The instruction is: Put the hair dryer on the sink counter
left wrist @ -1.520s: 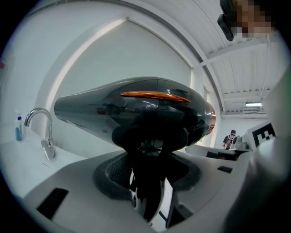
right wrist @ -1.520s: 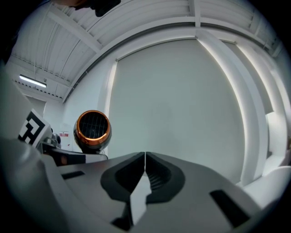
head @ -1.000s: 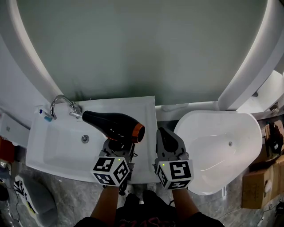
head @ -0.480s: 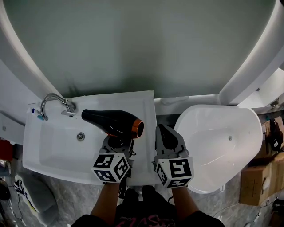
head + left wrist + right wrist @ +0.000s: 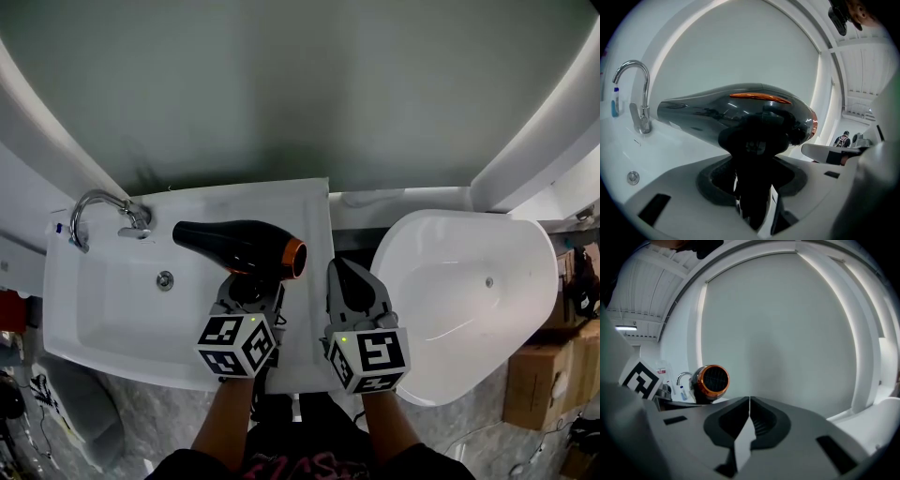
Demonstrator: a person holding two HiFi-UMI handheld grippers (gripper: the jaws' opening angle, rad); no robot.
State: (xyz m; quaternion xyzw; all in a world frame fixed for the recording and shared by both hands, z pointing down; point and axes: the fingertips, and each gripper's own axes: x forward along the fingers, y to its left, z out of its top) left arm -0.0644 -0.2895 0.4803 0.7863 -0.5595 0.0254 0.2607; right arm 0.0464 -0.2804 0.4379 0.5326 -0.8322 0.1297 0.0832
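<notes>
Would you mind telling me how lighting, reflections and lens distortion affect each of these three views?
Head view: soft, even light, sharp, little glare on the hair dryer. Left gripper view: heavy fisheye with black corners; the dryer's glossy shell mirrors lights, while its handle is a black silhouette. Right gripper view: fisheye curves the white arch, otherwise bright and clear.

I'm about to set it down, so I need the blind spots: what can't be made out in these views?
- Head view: the gap between the hair dryer and the sink counter. The camera looks steeply down, so height is unreadable.
- Head view: the dryer's handle, covered by the left gripper.
- Left gripper view: the handle is a dark silhouette, so pad contact is unclear.
- Head view: the blue-tipped item by the faucet is too small to identify.
</notes>
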